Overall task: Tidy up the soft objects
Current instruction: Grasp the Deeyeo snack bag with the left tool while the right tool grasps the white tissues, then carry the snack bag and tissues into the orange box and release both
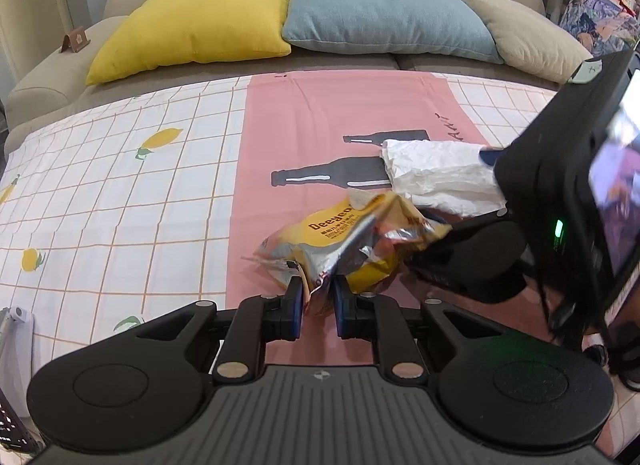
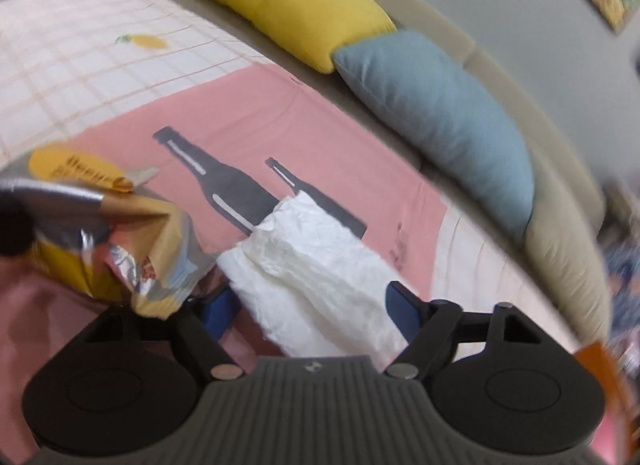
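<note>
A crumpled yellow and silver snack bag [image 1: 344, 241] lies on the pink part of the cloth. My left gripper [image 1: 318, 299] is shut on its near edge. The bag also shows at the left of the right wrist view [image 2: 120, 241]. A crumpled white tissue wad [image 1: 436, 177] lies just right of the bag. My right gripper [image 2: 312, 305] has its jaws wide apart around the tissue [image 2: 312, 273], which lies between the blue pads [image 2: 400, 305]. The right gripper's body [image 1: 560, 193] fills the right of the left wrist view.
A checked cloth [image 1: 120, 185] with lemons and a pink bottle panel covers the surface. A beige sofa [image 1: 52, 81] behind holds a yellow cushion [image 1: 192, 21], a blue cushion [image 1: 380, 9] and a beige cushion [image 1: 524, 37]. Stacked books and printed fabric [image 1: 596, 13] are at the far right.
</note>
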Motion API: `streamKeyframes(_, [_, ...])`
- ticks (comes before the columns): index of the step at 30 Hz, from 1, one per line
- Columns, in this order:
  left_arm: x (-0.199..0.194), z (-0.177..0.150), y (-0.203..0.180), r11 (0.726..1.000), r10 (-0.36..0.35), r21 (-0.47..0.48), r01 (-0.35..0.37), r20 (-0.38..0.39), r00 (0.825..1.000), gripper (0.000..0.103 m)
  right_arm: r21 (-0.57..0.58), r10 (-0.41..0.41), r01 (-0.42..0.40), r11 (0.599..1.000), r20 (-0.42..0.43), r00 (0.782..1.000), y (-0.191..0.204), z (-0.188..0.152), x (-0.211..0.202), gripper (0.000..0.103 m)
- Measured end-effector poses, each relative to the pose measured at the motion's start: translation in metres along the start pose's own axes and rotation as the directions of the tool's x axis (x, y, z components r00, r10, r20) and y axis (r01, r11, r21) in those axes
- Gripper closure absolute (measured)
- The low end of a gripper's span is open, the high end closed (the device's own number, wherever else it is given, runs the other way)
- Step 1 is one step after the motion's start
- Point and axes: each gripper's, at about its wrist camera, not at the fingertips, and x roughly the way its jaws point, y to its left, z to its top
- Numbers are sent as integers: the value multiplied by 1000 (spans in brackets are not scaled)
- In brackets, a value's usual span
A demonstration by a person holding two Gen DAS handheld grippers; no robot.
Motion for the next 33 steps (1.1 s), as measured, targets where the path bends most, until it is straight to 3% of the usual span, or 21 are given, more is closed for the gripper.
streamKeyframes(4, [-3,1,-1,1000,-6,3,6,14,1000,87,99,89,-85,991,-30,996,-9,2,3,52])
streamKeyframes(6, [-4,2,-3,1000,-7,9,6,17,1000,87,124,145,-139,983,-40,989,-11,4,3,77])
streamKeyframes(9, [-4,3,-5,1000,7,12,-7,18,1000,88,120,178,-170,978,-55,983,-6,5,2,99])
streamKeyframes(14, [-9,1,1,1000,8,-16,-7,20,1000,88,111,173,-167,980,-50,984,-4,2,-9,101])
streamKeyframes(24, [-34,-9,14,995,-10,-94,13,31,999,90,118,207,-210,970,42,977,-2,-15,-84,102])
streamKeyframes(33, [-69,-4,4,995,-19,-99,30,101,995,93,227,221,-245,943,126,967,-23,-20,-143,102])
